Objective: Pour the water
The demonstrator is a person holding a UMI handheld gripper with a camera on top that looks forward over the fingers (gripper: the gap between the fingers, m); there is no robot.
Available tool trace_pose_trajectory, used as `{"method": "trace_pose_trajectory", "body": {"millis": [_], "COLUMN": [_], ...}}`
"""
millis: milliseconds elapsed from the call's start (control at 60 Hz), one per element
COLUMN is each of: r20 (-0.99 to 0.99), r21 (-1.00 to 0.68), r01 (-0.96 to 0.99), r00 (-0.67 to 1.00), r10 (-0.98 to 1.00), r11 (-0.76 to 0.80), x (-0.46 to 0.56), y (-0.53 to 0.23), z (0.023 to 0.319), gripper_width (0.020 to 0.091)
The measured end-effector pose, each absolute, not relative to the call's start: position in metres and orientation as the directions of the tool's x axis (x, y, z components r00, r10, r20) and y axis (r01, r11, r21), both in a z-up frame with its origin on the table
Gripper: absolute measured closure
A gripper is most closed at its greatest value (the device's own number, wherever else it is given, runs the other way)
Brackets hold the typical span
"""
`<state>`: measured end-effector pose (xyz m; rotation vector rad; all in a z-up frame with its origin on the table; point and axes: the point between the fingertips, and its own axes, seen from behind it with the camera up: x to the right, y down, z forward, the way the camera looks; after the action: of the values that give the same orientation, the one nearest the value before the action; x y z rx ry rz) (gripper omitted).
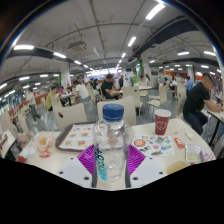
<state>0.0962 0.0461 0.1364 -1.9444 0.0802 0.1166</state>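
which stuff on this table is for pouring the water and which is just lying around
For the job:
water bottle, blue cap on, between the fingers
red paper cup, beyond them

Lying about:
tray beside the bottle
small items and wrappers on the table
chairs and people behind

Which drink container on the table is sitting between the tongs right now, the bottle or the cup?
The clear water bottle with the blue cap, upright between the tongs. The red paper cup stands farther back to the right, beyond them.
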Motion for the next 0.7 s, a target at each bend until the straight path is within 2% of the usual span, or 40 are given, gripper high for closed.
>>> {"method": "trace_pose_trajectory", "body": {"millis": [133,233,317,350,450,467,583,600,700], "r20": [-0.512,-0.799,-0.947,-0.977,-0.989,-0.982,-0.943,-0.935,-0.909], "r21": [-0.803,-0.551,-0.269,-0.154,0.125,0.166,0.325,0.345,0.411], "r01": [-0.479,-0.753,-0.896,-0.926,-0.938,-0.933,-0.898,-0.891,-0.872], "r00": [0.859,0.600,0.313,0.196,-0.090,-0.129,-0.283,-0.302,-0.368], "r10": [-0.001,-0.031,-0.071,-0.089,-0.121,-0.135,-0.177,-0.183,-0.197], "r11": [-0.354,-0.359,-0.354,-0.344,-0.324,-0.319,-0.297,-0.293,-0.267], "x": [0.095,0.099,0.111,0.114,0.124,0.126,0.127,0.134,0.139], "y": [0.020,0.003,-0.002,-0.010,-0.012,-0.021,-0.016,-0.030,-0.034], "z": [0.189,0.218,0.219,0.224,0.204,0.210,0.179,0.184,0.173], "gripper_width": [0.0737,0.0735,0.0736,0.0737,0.0737,0.0736,0.0737,0.0736,0.0739]}}
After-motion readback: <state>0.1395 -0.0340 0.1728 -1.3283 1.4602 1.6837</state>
